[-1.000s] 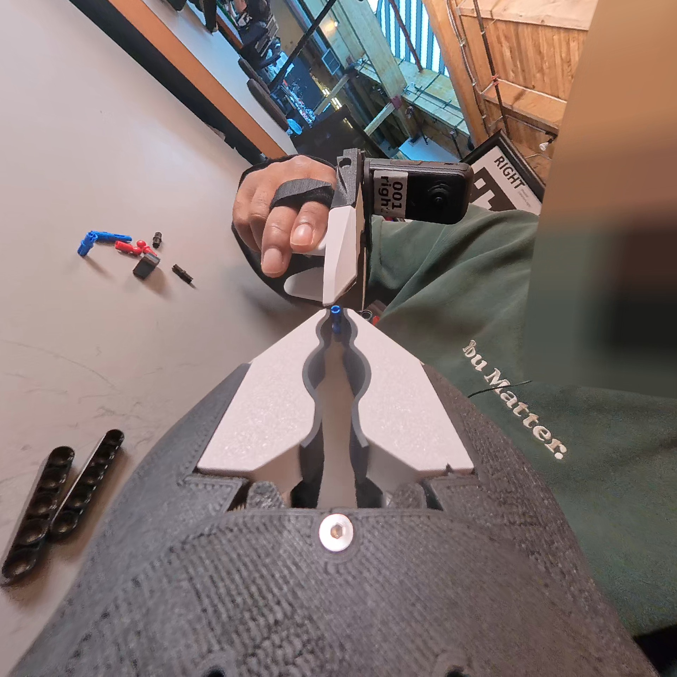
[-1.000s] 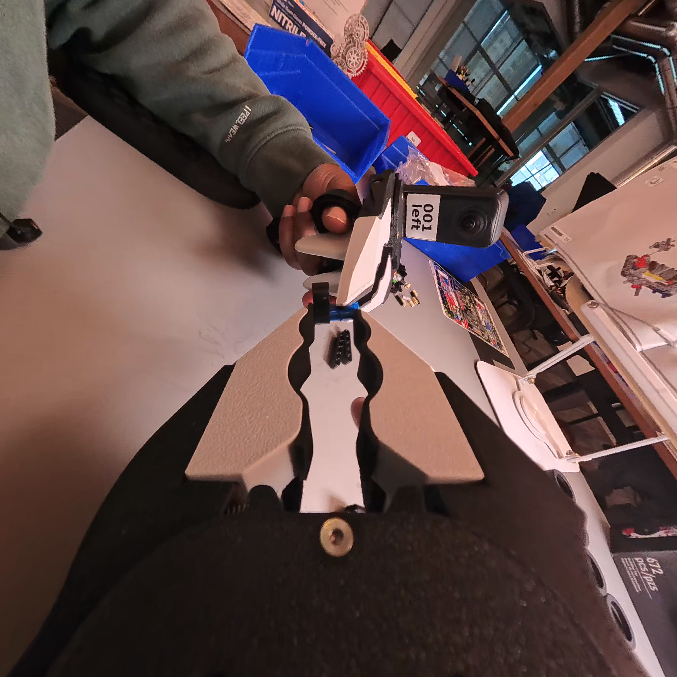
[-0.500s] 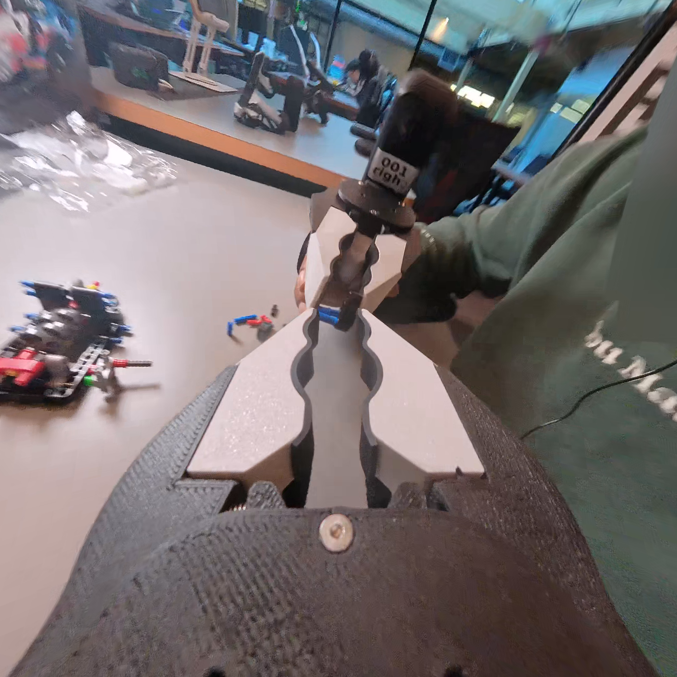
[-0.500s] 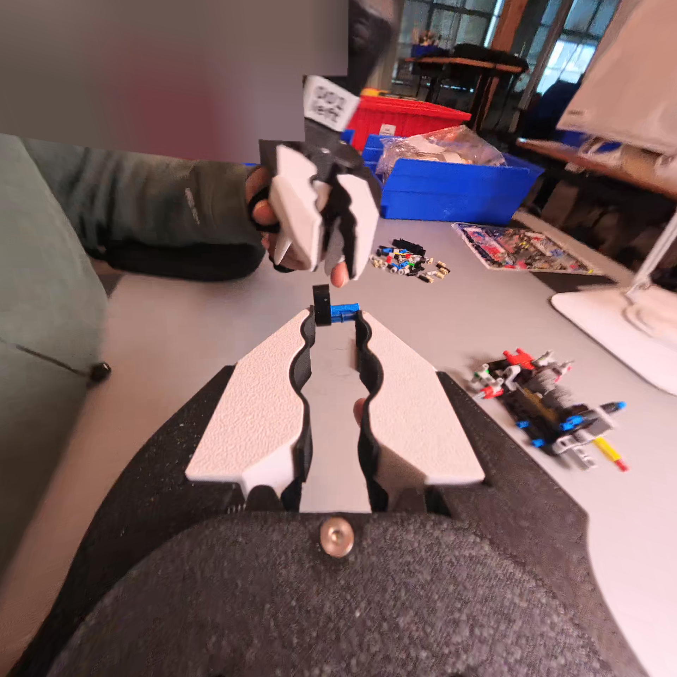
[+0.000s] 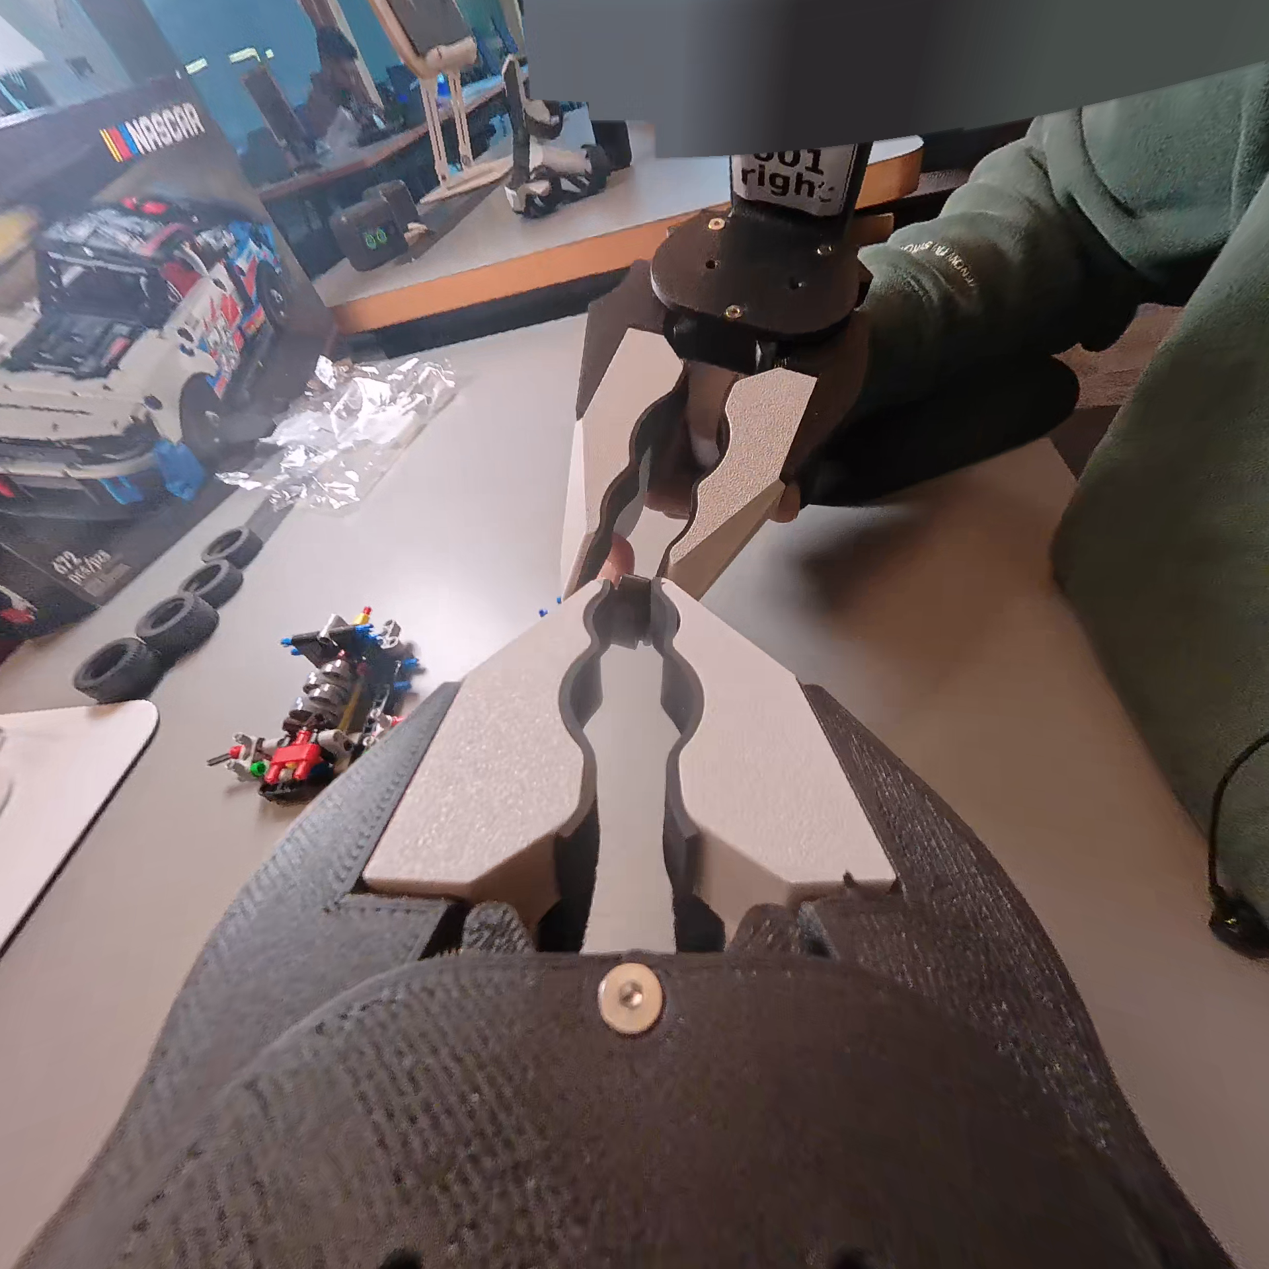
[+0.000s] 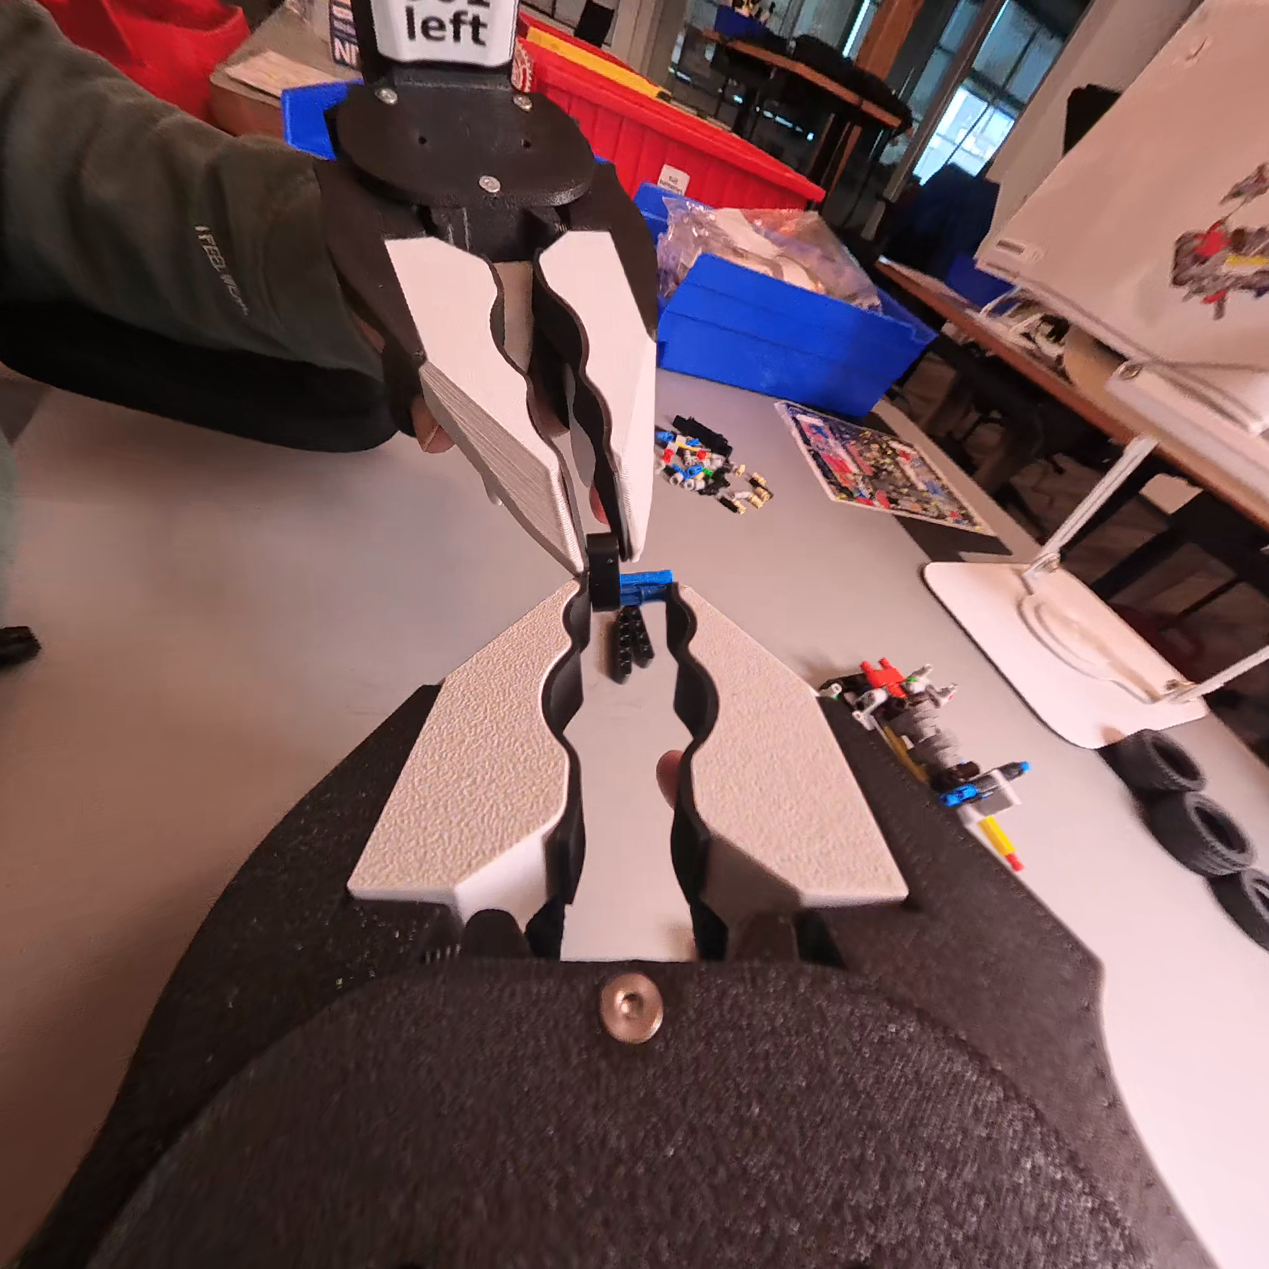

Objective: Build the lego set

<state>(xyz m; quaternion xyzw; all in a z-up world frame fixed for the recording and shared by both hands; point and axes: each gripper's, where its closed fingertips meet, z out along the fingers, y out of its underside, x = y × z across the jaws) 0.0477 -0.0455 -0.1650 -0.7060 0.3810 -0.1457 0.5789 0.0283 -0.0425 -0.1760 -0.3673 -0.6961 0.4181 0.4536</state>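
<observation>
My right gripper [image 6: 628,592] is shut end to end on a small black connector [image 6: 604,575] with a blue pin [image 6: 645,580] stuck in its side, held above the grey table [image 6: 240,584]. My left gripper [image 5: 630,599] meets it tip to tip and is shut on the black connector [image 5: 630,608]. In the right wrist view the left gripper [image 6: 604,546] comes down from above onto the connector. In the left wrist view the right gripper [image 5: 635,566] points down at my tips. A part-built lego chassis [image 5: 329,707] lies on the table; it also shows in the right wrist view [image 6: 920,728].
Black tyres [image 5: 172,628] line the table by the lego box [image 5: 103,309] and crumpled plastic wrap [image 5: 343,439]. Two black beams [image 6: 628,642] lie under my right gripper. Loose pieces [image 6: 707,467], an instruction sheet [image 6: 879,474], blue bins [image 6: 776,329] and a white lamp base [image 6: 1057,652] stand farther off. My two grippers' fingertips are within a few centimetres of each other.
Both views have swung round. My left gripper, apart from the piece half a second ago, has come onto the black connector in the right gripper and closed on it.
</observation>
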